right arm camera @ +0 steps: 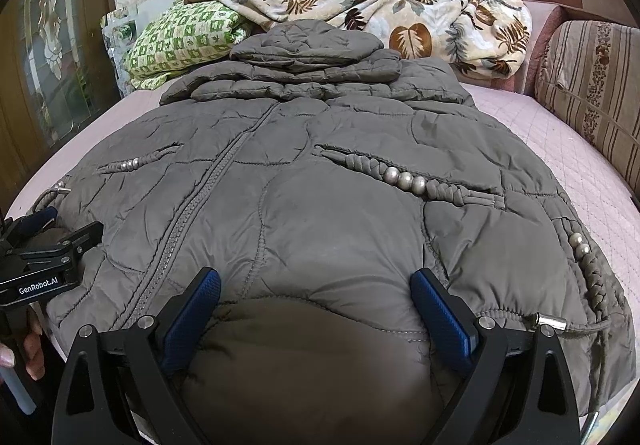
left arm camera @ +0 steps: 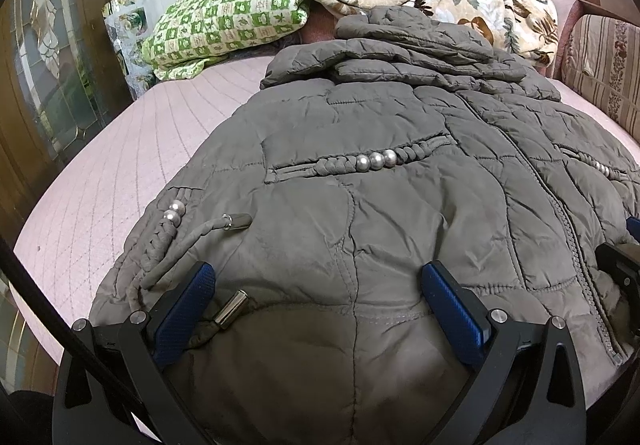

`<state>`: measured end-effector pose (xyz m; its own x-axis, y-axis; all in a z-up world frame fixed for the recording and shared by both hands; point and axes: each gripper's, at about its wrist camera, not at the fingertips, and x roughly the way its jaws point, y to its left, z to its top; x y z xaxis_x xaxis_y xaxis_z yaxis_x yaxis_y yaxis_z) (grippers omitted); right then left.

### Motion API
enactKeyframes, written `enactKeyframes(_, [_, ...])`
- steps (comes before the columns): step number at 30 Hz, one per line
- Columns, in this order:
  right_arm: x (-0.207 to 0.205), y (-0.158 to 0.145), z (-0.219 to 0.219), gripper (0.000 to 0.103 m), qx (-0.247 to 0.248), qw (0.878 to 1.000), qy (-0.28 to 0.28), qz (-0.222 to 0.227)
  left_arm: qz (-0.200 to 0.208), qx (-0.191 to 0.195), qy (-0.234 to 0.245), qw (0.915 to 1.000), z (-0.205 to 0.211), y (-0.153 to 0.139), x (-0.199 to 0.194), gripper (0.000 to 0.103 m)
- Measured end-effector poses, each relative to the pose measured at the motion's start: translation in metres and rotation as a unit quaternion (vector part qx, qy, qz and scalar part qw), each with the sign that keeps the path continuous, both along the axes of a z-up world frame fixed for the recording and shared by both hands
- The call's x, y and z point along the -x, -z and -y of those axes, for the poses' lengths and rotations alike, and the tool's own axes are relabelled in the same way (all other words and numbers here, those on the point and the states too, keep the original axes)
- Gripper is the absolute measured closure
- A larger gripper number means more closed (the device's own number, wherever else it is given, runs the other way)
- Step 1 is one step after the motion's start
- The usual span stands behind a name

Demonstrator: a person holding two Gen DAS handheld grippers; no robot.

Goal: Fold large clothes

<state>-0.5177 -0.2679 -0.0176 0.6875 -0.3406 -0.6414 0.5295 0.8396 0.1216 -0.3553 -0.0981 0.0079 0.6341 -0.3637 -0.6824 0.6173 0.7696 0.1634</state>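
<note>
- Hovering over the hem: left gripper (left arm camera: 318, 295) and right gripper (right arm camera: 316, 301), jaws spread wide, gripping nothing.
- One grey padded jacket (right arm camera: 320, 181) lies front-up on the pink bed (left arm camera: 132, 149), hood (right arm camera: 304, 41) far.
- Pinch both hem corners evenly, lift together; mind two metal-tipped drawcords.
- Beads: three per pocket braid.

This is a home bedroom. A bed (right arm camera: 560, 133) with a pink quilted cover carries a leaf-print blanket (right arm camera: 400, 13) and a green checked quilt (left arm camera: 224, 21). A stained-glass door (left arm camera: 52, 45) stands beside it.

Pink quilted bed (left arm camera: 132, 149): grey jacket (left arm camera: 360, 205) flat, blankets (right arm camera: 360, 9) behind.
</note>
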Motion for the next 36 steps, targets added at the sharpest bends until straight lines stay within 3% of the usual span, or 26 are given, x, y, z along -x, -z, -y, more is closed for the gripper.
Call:
enactKeyframes(7, [0.003, -0.007, 0.005, 0.005, -0.021, 1.0, -0.006, -0.006, 0.001, -0.029, 0.031, 0.9991, -0.007, -0.013, 0.005, 0.0])
enactKeyframes(10, [0.018, -0.02, 0.009, 0.005, -0.043, 0.999, -0.008, 0.025, 0.018, -0.004, 0.019, 0.9996, -0.026, -0.029, 0.004, 0.0])
enactKeyframes(15, [0.062, -0.051, 0.026, 0.005, -0.031, 0.996, 0.03, 0.084, 0.022, 0.036, -0.013, 0.999, -0.072, -0.054, -0.015, 0.0])
enactKeyframes(17, [0.087, -0.061, 0.039, 0.004, -0.03, 0.992, 0.061, 0.108, -0.003, 0.046, -0.04, 0.9981, -0.093, -0.056, -0.03, 0.0])
enactKeyframes(19, [0.109, -0.064, 0.054, 0.003, -0.037, 0.988, 0.096, 0.117, -0.055, 0.076, -0.064, 0.9935, -0.114, -0.054, -0.047, 0.0])
enactKeyframes(21, [0.133, -0.061, 0.073, 0.002, -0.064, 0.982, 0.133, 0.122, -0.104, 0.115, -0.09, 0.9838, -0.135, -0.051, -0.065, 0.001])
enactKeyframes(24, [0.162, -0.049, 0.1, 0.002, -0.125, 0.967, 0.184, 0.127, -0.137, 0.13, -0.121, 0.9744, -0.151, -0.041, -0.081, 0.007])
enactKeyframes(31, [0.191, -0.006, 0.128, 0.002, -0.257, 0.923, 0.245, 0.146, -0.223, 0.185, -0.127, 0.9485, -0.162, -0.017, -0.093, 0.023])
enactKeyframes(36, [0.198, 0.008, 0.135, 0.002, -0.304, 0.903, 0.255, 0.165, -0.229, 0.201, -0.105, 0.9468, -0.154, -0.015, -0.087, 0.023])
